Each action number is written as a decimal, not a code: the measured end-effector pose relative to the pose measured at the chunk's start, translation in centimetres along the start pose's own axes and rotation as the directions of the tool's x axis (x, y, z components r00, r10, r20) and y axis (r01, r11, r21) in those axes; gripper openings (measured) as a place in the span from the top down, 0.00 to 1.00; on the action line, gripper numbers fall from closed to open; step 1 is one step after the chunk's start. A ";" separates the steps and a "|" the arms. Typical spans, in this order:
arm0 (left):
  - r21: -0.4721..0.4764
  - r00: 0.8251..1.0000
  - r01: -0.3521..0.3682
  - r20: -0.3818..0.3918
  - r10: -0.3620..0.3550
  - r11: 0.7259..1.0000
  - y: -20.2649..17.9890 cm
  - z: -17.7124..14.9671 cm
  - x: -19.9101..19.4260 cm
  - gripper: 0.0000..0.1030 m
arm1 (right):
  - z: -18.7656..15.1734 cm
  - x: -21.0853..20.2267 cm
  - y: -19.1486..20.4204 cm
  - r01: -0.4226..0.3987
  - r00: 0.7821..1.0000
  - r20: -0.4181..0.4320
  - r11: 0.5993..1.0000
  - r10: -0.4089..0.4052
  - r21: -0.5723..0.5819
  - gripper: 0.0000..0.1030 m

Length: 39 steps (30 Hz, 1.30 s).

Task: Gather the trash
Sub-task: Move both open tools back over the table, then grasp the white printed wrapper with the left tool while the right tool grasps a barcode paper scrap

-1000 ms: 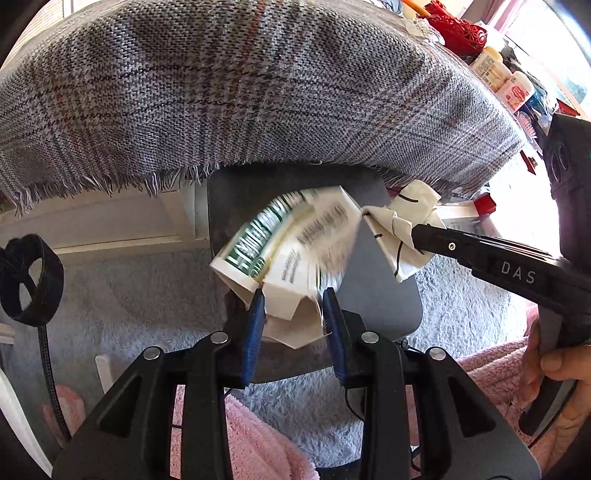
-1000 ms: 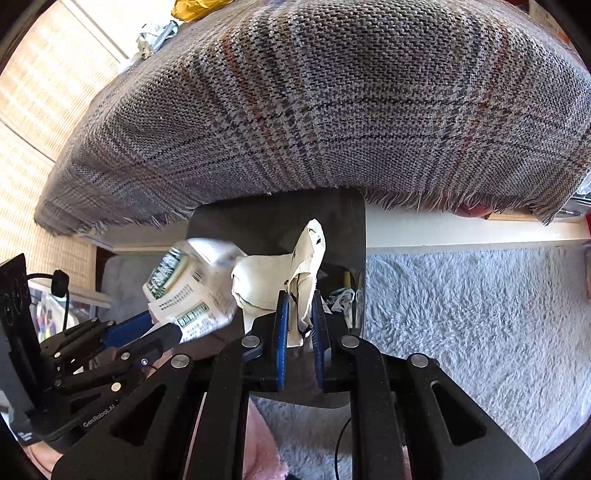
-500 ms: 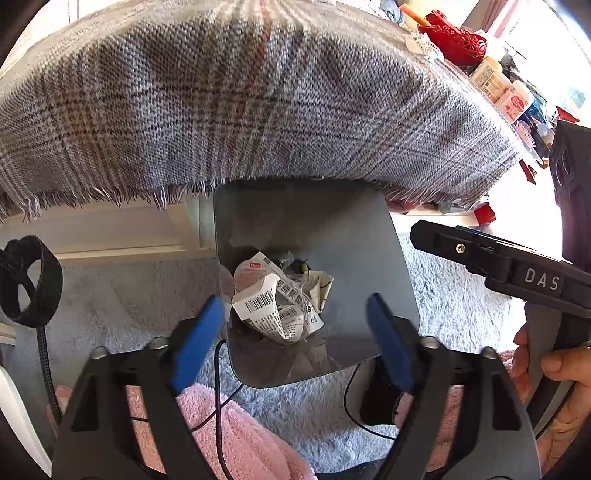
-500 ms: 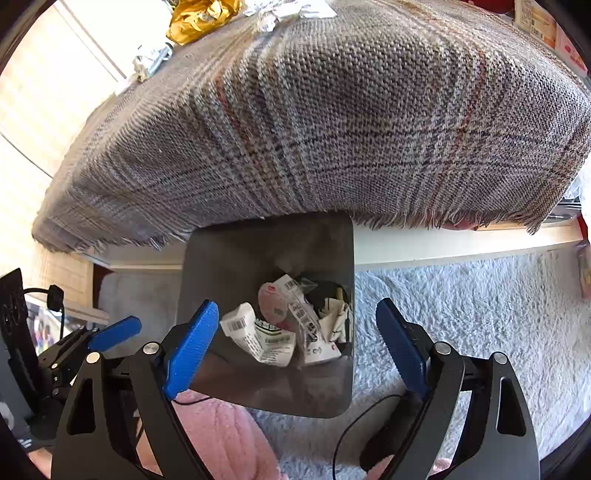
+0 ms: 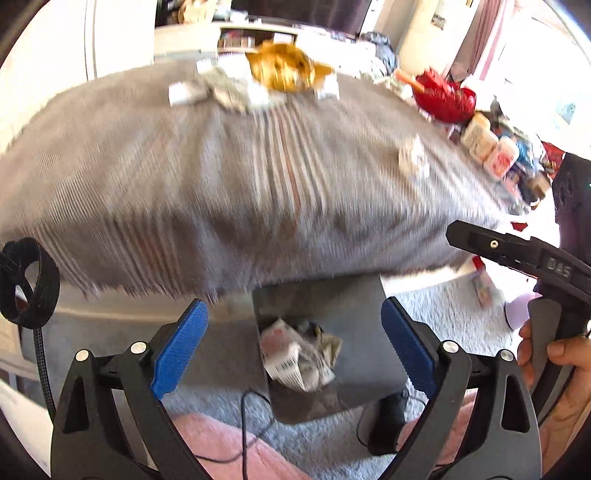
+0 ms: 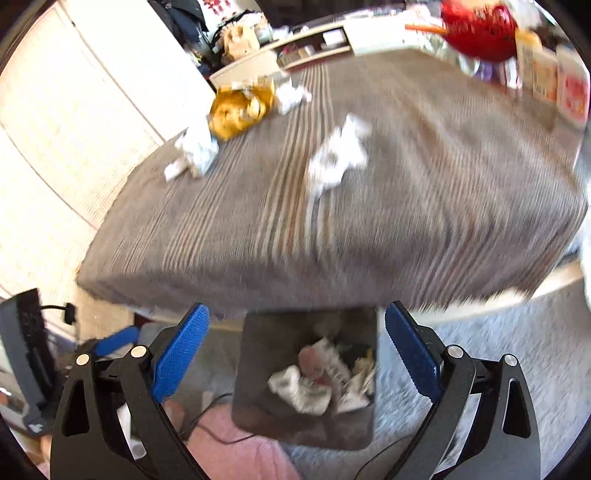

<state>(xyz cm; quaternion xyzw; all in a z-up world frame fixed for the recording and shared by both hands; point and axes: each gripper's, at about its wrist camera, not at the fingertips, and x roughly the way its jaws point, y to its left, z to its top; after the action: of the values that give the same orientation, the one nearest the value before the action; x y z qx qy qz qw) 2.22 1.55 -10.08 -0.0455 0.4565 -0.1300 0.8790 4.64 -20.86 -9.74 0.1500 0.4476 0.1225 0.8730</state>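
- The left gripper [image 5: 291, 345] is spread wide with nothing between its blue pads; its jaws have just been opening. The right gripper [image 6: 295, 350] is likewise released and empty, its jaws also just opened.
- Crumpled paper packaging with a barcode [image 5: 295, 360] lies inside the dark square waste bin [image 5: 369, 369], which stands on the pale shaggy rug under the edge of the grey plaid-covered table [image 5: 240, 184].
- More trash waits on the cloth: a crinkled golden-yellow wrapper [image 6: 240, 107], white crumpled tissues [image 6: 195, 151] beside it, and another white paper scrap [image 6: 338, 155] nearer the middle.
- Both views are blurred, so a hurried reach could probably miss the light scraps or nudge them off the table's far side.
- The red mesh basket [image 6: 476, 27] and small bottles [image 6: 570, 88] stand near the table's right end; a wide sweep there might topple them.
- Closing on the cloth could drag it along with the paper.
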 end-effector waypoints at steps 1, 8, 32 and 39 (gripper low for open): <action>0.003 1.000 -0.004 0.013 0.004 1.000 0.2 0.9 -0.5 0.13 | 0.9 0.0 -0.2 0.009 1.000 0.002 1.000 -0.009 0.006 0.06; 0.008 1.000 -0.008 0.029 0.008 1.000 0.9 4.4 -0.5 0.13 | 5.9 1.4 -0.2 0.025 1.000 0.013 0.999 -0.025 0.030 0.06; -0.006 0.998 -0.052 0.044 0.053 0.999 3.7 14.2 4.9 0.14 | 10.4 7.5 -0.5 0.085 0.996 0.006 0.996 -0.085 -0.001 0.85; -0.051 0.996 -0.089 0.016 0.090 0.995 5.3 17.7 8.4 0.20 | 11.5 7.2 0.5 0.039 0.998 0.043 0.999 -0.037 -0.031 0.85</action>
<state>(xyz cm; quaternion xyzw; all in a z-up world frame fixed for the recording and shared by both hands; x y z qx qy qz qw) 22.24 3.68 -7.57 -0.0485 0.4530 -0.0785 0.8867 18.13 -19.63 -8.55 0.1300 0.4295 0.1099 0.8869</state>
